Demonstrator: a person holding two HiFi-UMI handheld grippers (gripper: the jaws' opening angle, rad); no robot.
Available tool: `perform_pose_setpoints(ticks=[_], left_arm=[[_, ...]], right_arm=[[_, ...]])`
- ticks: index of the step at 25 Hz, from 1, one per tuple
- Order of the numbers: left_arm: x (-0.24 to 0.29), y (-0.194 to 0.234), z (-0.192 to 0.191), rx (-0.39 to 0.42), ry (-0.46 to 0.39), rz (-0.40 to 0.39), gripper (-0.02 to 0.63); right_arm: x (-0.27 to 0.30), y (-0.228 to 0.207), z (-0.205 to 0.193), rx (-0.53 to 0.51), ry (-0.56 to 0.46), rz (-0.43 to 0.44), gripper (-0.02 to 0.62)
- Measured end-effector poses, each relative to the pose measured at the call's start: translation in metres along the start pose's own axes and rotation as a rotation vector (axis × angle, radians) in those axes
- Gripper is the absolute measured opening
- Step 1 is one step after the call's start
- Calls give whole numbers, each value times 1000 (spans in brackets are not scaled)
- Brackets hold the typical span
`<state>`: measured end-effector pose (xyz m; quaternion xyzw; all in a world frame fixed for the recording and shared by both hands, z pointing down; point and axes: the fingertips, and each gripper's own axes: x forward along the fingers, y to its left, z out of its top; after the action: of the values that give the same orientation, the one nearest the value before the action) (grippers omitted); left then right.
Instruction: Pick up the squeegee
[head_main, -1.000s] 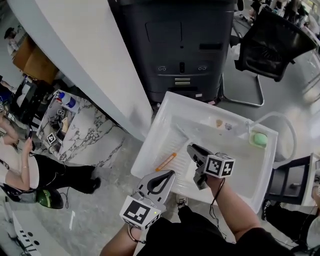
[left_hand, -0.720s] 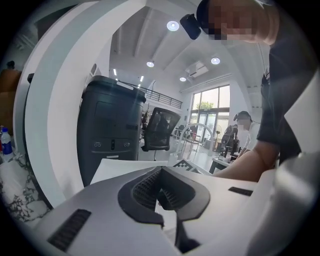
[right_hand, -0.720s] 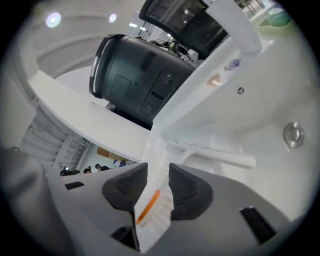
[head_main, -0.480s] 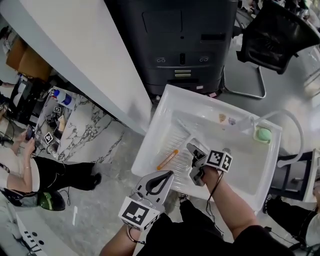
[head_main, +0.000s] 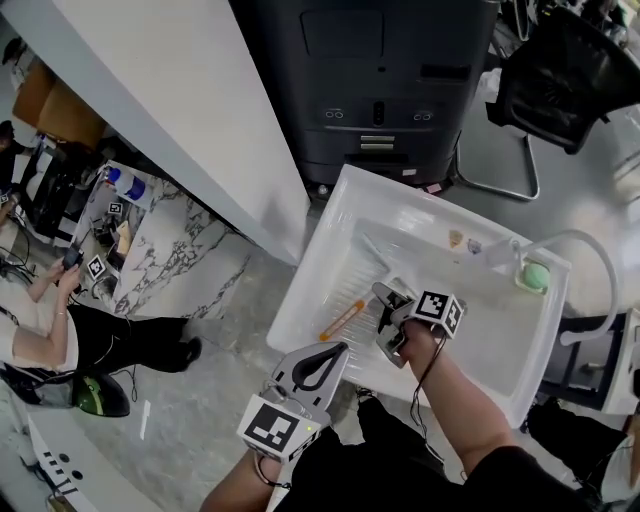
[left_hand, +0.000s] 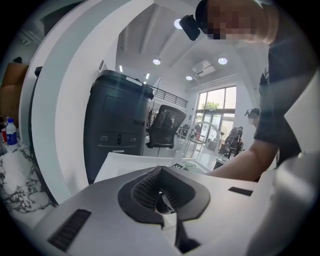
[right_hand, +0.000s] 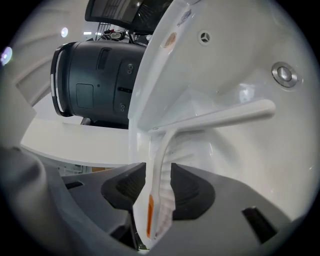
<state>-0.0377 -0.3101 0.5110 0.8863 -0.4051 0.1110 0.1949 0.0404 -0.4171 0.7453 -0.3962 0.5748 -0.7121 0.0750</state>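
Compared with a second ago, the right gripper (head_main: 386, 322) has been brought down into the white sink (head_main: 308, 270) and rolled about its own axis, and its jaws have just been opening to their full spread. The one squeegee (head_main: 345, 317) is still lying on the ribbed floor at the sink's left side. In the right gripper view its white handle with the orange stripe (right_hand: 156, 175) is seen standing between the two dark pads, with no squeeze on it yet. The step is therefore judged to be the final approach: the handle is bracketed, and only a closing and a lift are left. The left gripper (head_main: 325, 358) is held outside the sink's near edge, its jaws pressed together on nothing. Counted around the sink are two grippers, one squeegee, one drain (right_hand: 284, 74) in its floor, one green round object (head_main: 537, 275) at its far right corner, one dark machine (head_main: 375, 90) behind it, and one black chair (head_main: 565, 70) beyond.
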Motion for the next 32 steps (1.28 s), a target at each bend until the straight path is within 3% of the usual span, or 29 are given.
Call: perform_pose_setpoints(ticks=[5,7,10,15,23,27,32], left_arm=[[-2,3,-1,-24,15,6,15],[-4,4,-1,-23,15,8,15],[-7,5,-2,-25,15,11,15],[-12,5,-2,-21,14,5,15],[-24,-2,5,37,-40,-20,15],[-35,-11,7,26,-20,-32,15],[-50,-18,14,76,-87,-54,15]], right_arm=[[13,1,-4,27,25,4,167],[17,2,-6,34,33,15,150],[20,3,-11,26,45,23,67],[16,10,-16,-15,46,53,63],[-4,38,-25,-128,36,111,60],[-19,62,-30,-236,16,147,60],[-43,97,-40,-389,-22,175,60]])
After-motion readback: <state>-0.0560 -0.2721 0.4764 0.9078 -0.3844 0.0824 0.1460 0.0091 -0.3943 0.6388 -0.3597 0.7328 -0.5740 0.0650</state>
